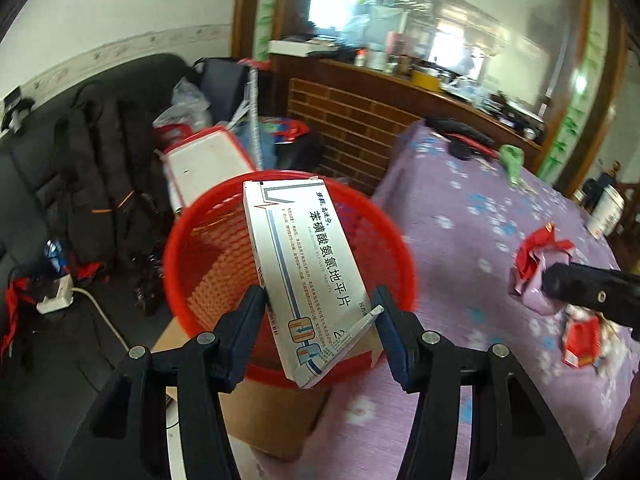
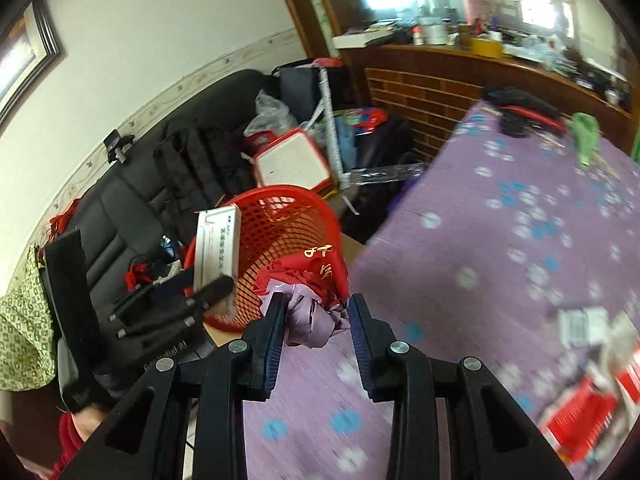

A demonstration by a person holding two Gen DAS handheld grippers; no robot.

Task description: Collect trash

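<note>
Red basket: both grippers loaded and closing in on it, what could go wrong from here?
1. The medicine box, held by the left gripper, is long and tilted; released early, it may catch the red basket rim.
2. The right gripper pinches loose crumpled wrapping; it could slip out.
3. Both grippers converge on one opening and may collide.

Window glare; motion blur; fisheye edges

White wall (image 1: 120,0), black sofa (image 1: 36,160), wooden counter (image 1: 400,80) (cluttered), purple-clothed table (image 1: 480,220)
</note>
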